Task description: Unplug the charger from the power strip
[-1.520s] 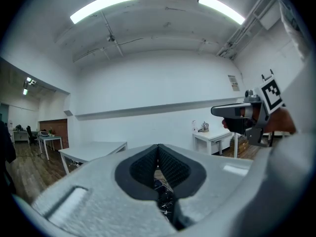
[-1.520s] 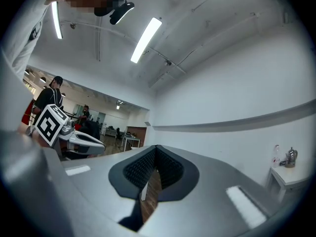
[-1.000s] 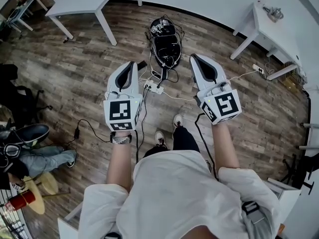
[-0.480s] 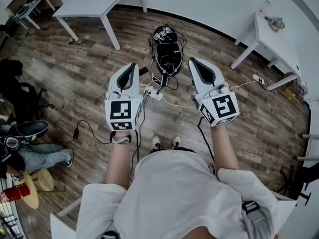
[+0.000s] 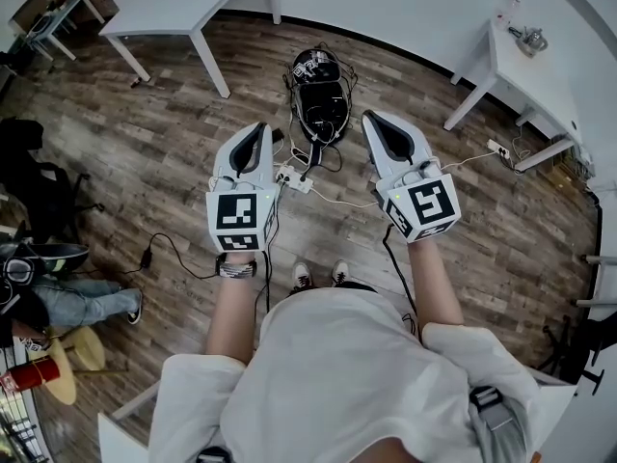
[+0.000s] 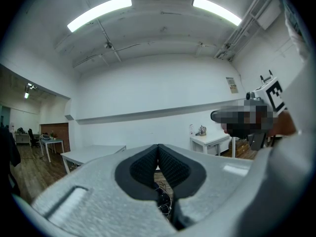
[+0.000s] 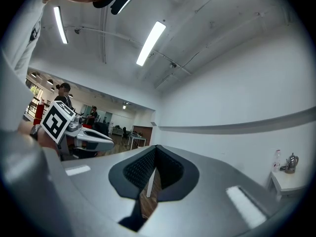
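The left tool [image 5: 253,129] and right tool [image 5: 372,120] are held level, high above the floor, jaws closed together and gripping nothing. The white power strip [image 5: 292,176] lies on the wooden floor [image 5: 145,143] ahead of the person's feet. The charger [image 5: 305,169] looks still plugged in, so the unplugging is all yet to do.

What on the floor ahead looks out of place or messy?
Nothing looks spilled or damaged. The white power strip lies on the wood floor amid a loose tangle of cables, which also pile around a black object behind it.
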`<act>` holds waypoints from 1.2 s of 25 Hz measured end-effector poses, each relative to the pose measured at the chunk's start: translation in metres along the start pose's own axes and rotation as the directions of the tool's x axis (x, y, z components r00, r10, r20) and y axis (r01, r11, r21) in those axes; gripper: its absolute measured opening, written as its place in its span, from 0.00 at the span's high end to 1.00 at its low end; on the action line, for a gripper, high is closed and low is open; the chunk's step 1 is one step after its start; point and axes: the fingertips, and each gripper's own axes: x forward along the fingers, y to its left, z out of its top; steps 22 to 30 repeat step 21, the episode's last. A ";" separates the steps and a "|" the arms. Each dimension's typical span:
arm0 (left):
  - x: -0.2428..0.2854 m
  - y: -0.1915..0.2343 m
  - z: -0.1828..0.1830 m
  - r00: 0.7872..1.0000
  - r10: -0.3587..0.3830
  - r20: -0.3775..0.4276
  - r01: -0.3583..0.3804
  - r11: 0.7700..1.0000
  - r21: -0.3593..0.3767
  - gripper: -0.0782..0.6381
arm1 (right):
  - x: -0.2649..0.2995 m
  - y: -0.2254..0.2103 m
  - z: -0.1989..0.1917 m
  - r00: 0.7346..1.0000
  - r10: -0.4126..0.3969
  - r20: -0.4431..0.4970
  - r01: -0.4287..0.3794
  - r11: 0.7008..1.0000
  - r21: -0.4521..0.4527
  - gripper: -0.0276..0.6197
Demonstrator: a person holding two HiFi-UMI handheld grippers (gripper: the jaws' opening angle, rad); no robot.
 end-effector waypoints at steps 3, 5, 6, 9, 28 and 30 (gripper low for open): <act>-0.002 -0.004 0.001 1.000 -0.003 -0.002 0.003 1.000 0.007 0.88 | -0.003 0.000 0.000 1.000 -0.003 0.002 0.003 1.000 0.007 0.96; -0.003 -0.005 0.003 1.000 -0.005 -0.001 0.005 1.000 0.009 0.88 | -0.003 0.000 0.001 1.000 -0.005 0.004 0.005 1.000 0.009 0.96; -0.004 -0.005 0.003 1.000 -0.005 -0.001 0.005 1.000 0.010 0.88 | -0.004 0.001 0.002 1.000 -0.005 0.006 0.005 1.000 0.010 0.96; -0.005 -0.003 0.003 1.000 -0.006 -0.001 0.006 1.000 0.011 0.88 | -0.004 0.002 0.002 1.000 -0.009 0.007 0.009 1.000 0.013 0.95; -0.005 -0.012 -0.003 1.000 -0.013 -0.009 0.013 1.000 0.006 0.88 | -0.010 -0.002 -0.001 1.000 -0.015 0.005 0.014 1.000 0.017 0.96; -0.005 -0.012 -0.003 1.000 -0.013 -0.009 0.013 1.000 0.006 0.88 | -0.010 -0.002 -0.001 1.000 -0.015 0.005 0.014 1.000 0.017 0.96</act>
